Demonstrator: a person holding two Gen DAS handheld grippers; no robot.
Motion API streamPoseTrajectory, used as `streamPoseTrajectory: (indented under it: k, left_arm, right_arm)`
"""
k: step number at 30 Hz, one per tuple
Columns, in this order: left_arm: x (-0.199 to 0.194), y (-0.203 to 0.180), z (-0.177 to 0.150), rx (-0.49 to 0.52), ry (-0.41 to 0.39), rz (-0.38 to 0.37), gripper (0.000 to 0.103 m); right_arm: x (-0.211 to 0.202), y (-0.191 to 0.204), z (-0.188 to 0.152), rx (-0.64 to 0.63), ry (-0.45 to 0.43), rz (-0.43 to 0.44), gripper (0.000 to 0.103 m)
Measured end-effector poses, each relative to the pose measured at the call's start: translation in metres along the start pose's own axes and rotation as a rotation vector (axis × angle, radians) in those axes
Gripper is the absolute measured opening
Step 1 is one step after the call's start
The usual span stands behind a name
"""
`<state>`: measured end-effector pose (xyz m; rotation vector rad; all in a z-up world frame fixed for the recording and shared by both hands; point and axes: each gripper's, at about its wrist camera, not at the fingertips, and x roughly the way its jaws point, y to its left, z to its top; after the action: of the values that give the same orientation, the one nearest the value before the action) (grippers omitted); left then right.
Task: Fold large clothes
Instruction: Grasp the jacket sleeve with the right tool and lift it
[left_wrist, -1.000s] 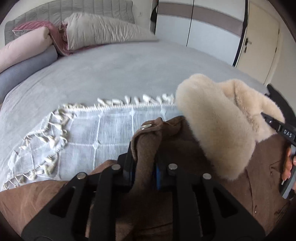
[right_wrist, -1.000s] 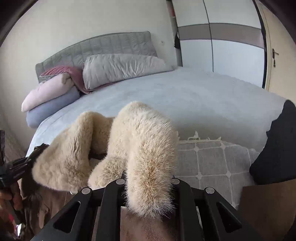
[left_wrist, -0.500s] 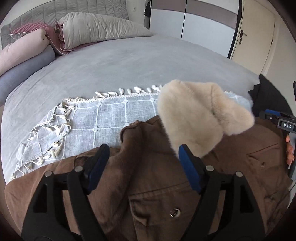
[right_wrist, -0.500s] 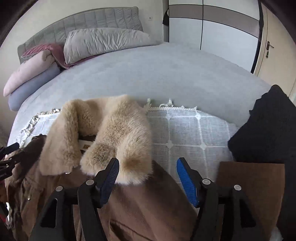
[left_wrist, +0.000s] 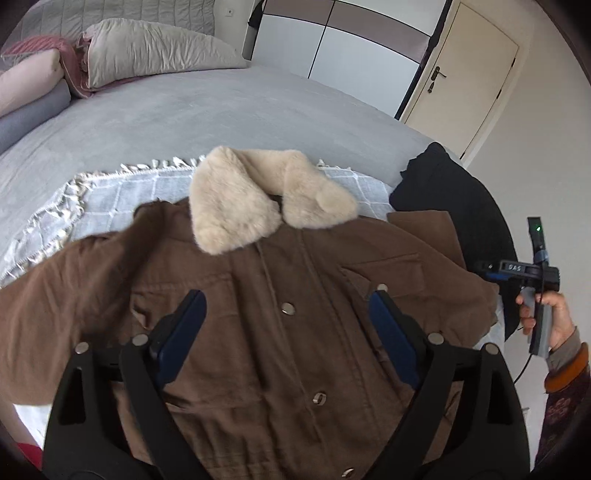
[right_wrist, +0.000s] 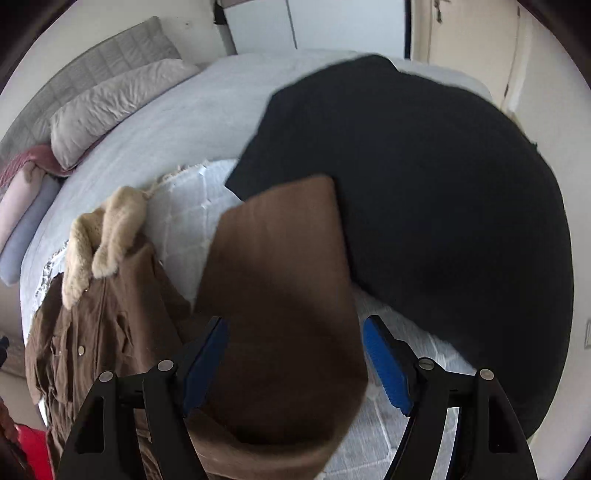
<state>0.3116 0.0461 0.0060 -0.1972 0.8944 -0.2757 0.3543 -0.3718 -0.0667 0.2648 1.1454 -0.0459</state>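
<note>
brown jacket (left_wrist: 288, 332) with fur collar (left_wrist: 258, 195) spread flat at centre frame on checked throw (left_wrist: 103, 199). left gripper (left_wrist: 288, 332) released, jaws opening above jacket front. right gripper (right_wrist: 291, 362) released, jaws opening around brown sleeve (right_wrist: 280, 295), no contact.

Bedroom, daylit. Bed (left_wrist: 207, 110) wore grey cover; quilted grey headboard (left_wrist: 122, 14) stood behind grey pillow (left_wrist: 155, 51), pink bolster (left_wrist: 26, 81) and blue-grey bolster (left_wrist: 29, 118). White-and-taupe wardrobe (left_wrist: 351, 48) adjoined cream door (left_wrist: 469, 70). Walls were off-white.

bed (left_wrist: 229, 110) | pillows (left_wrist: 147, 51) | wardrobe (left_wrist: 332, 48) | door (left_wrist: 476, 74) | maybe red item (right_wrist: 33, 446)
</note>
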Motion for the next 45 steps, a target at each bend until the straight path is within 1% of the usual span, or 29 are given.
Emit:
streamPoseTrajectory:
  k: [2, 4, 5, 6, 7, 8, 9, 10, 12, 13, 15, 18, 21, 23, 25, 27, 28, 29, 31, 32, 33, 34, 35, 36, 37, 38, 39, 42, 45]
  left_arm:
    - [0.013, -0.008, -0.019, -0.029, -0.004, -0.020, 0.090]
    - [0.030, -0.013, -0.038, -0.033, 0.003, -0.023, 0.090]
    - [0.039, -0.014, -0.047, -0.034, 0.009, -0.024, 0.090]
    - [0.049, -0.014, -0.055, -0.032, 0.020, -0.021, 0.090]
    - [0.058, -0.013, -0.061, -0.028, 0.036, -0.009, 0.090]
    - [0.066, -0.010, -0.066, -0.030, 0.046, 0.006, 0.090]
    - [0.072, -0.006, -0.070, -0.041, 0.050, 0.014, 0.090]
    - [0.077, -0.001, -0.073, -0.051, 0.061, 0.010, 0.090]
    - [0.080, 0.007, -0.076, -0.087, 0.063, -0.015, 0.090]
    - [0.080, 0.009, -0.077, -0.106, 0.058, -0.024, 0.090]
    - [0.078, 0.009, -0.076, -0.108, 0.056, -0.026, 0.090]
    - [0.075, 0.006, -0.074, -0.098, 0.052, -0.021, 0.090]
    - [0.073, 0.011, -0.074, -0.124, 0.059, -0.023, 0.090]
    - [0.074, 0.017, -0.074, -0.147, 0.070, -0.007, 0.090]
    - [0.074, 0.020, -0.073, -0.159, 0.073, -0.001, 0.090]
    - [0.073, 0.025, -0.072, -0.175, 0.078, -0.008, 0.090]
    - [0.072, 0.027, -0.072, -0.185, 0.079, -0.012, 0.090]
    - [0.071, 0.029, -0.071, -0.193, 0.080, -0.018, 0.090]
    - [0.069, 0.032, -0.070, -0.204, 0.081, -0.028, 0.090]
    - [0.068, 0.033, -0.070, -0.212, 0.079, -0.032, 0.090]
    - [0.067, 0.035, -0.069, -0.223, 0.076, -0.040, 0.090]
    - [0.066, 0.037, -0.069, -0.237, 0.072, -0.052, 0.090]
    - [0.065, 0.039, -0.068, -0.253, 0.065, -0.070, 0.090]
    - [0.064, 0.040, -0.068, -0.267, 0.059, -0.090, 0.090]
    - [0.062, 0.042, -0.068, -0.283, 0.051, -0.100, 0.090]
    - [0.059, 0.045, -0.067, -0.299, 0.038, -0.091, 0.090]
    - [0.056, 0.047, -0.066, -0.313, 0.024, -0.074, 0.090]
    - [0.043, 0.060, -0.058, -0.367, -0.005, 0.000, 0.090]
    - [0.032, 0.079, -0.053, -0.428, -0.007, 0.062, 0.090]
  right_arm:
    - [0.014, -0.020, -0.012, 0.081, 0.050, 0.049, 0.077]
    - [0.028, -0.033, -0.020, 0.156, 0.076, 0.126, 0.073]
    - [0.033, -0.037, -0.024, 0.190, 0.070, 0.172, 0.058]
    - [0.034, -0.040, -0.026, 0.210, 0.065, 0.205, 0.025]
    - [0.035, -0.041, -0.027, 0.231, 0.063, 0.237, 0.009]
    - [0.029, -0.041, -0.027, 0.241, 0.040, 0.239, 0.006]
    - [0.019, -0.037, -0.027, 0.222, 0.003, 0.227, 0.006]
    - [0.002, -0.024, -0.026, 0.163, -0.051, 0.227, 0.006]
    - [-0.027, -0.003, -0.028, 0.091, -0.117, 0.255, 0.006]
    - [-0.043, 0.008, -0.032, 0.056, -0.142, 0.285, 0.006]
    - [-0.067, 0.036, -0.045, -0.018, -0.166, 0.338, 0.006]
    - [-0.078, 0.084, -0.065, -0.149, -0.162, 0.351, 0.006]
    - [-0.064, 0.127, -0.095, -0.276, -0.090, 0.359, 0.006]
    - [-0.039, 0.153, -0.120, -0.365, 0.009, 0.333, 0.006]
    - [-0.011, 0.163, -0.144, -0.413, 0.119, 0.307, 0.007]
    - [0.010, 0.169, -0.161, -0.448, 0.206, 0.279, 0.008]
    - [0.016, 0.171, -0.169, -0.471, 0.230, 0.255, 0.008]
    - [0.015, 0.172, -0.173, -0.493, 0.220, 0.240, 0.008]
    - [0.002, 0.171, -0.172, -0.507, 0.194, 0.250, 0.014]
    - [-0.010, 0.169, -0.169, -0.503, 0.178, 0.273, 0.024]
    - [-0.023, 0.167, -0.165, -0.497, 0.154, 0.295, 0.037]
    - [-0.031, 0.166, -0.161, -0.494, 0.139, 0.306, 0.044]
    - [-0.042, 0.166, -0.154, -0.491, 0.117, 0.318, 0.054]
    - [-0.049, 0.167, -0.149, -0.491, 0.101, 0.317, 0.058]
    - [-0.052, 0.167, -0.143, -0.491, 0.077, 0.301, 0.058]
    - [-0.053, 0.175, -0.136, -0.498, 0.045, 0.270, 0.060]
    - [-0.056, 0.181, -0.131, -0.516, 0.015, 0.229, 0.061]
    - [-0.043, 0.223, -0.129, -0.604, -0.024, 0.111, 0.061]
    - [-0.024, 0.262, -0.137, -0.710, -0.067, 0.041, 0.061]
